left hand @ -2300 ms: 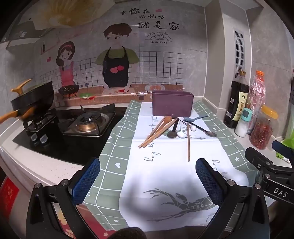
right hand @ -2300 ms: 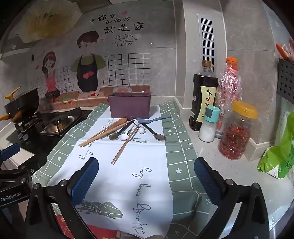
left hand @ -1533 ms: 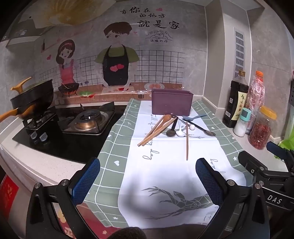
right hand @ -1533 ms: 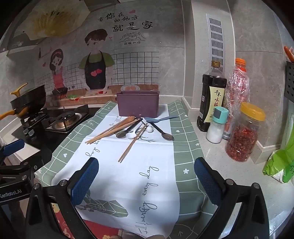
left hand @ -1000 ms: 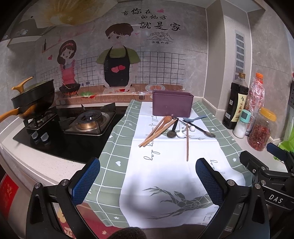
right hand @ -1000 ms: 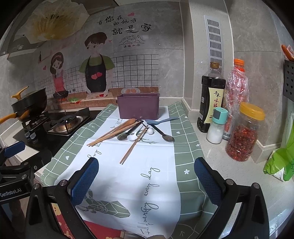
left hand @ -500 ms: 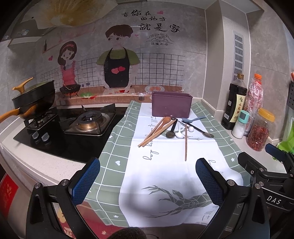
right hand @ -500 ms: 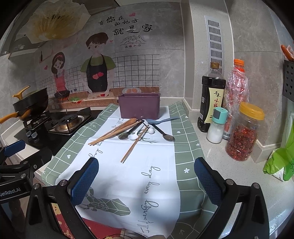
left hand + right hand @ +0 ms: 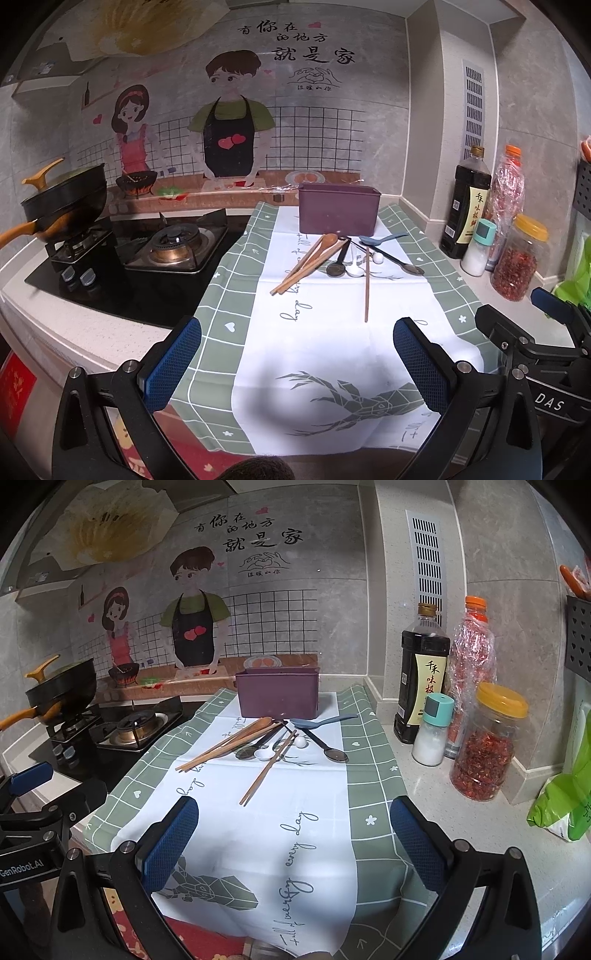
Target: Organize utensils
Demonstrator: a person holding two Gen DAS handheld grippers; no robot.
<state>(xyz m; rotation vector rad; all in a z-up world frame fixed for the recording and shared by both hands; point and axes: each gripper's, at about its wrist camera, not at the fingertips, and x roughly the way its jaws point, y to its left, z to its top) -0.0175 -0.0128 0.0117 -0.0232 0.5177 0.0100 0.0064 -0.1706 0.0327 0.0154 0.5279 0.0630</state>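
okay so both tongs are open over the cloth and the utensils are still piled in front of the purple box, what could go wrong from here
1. The utensils overlap: chopsticks cross the white spoon, so lifting one may drag or flick its neighbours.
2. They lie on a loose cloth overhanging the counter edge; snagging it with the tongs could shift everything.
3. The bottle, shaker and jar stand close on the right; a wide right-side swing toward the box might topple them.

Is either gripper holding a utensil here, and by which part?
Nothing is held. The left gripper and right gripper are both open and empty, short of the utensils lying before the purple rectangular box.
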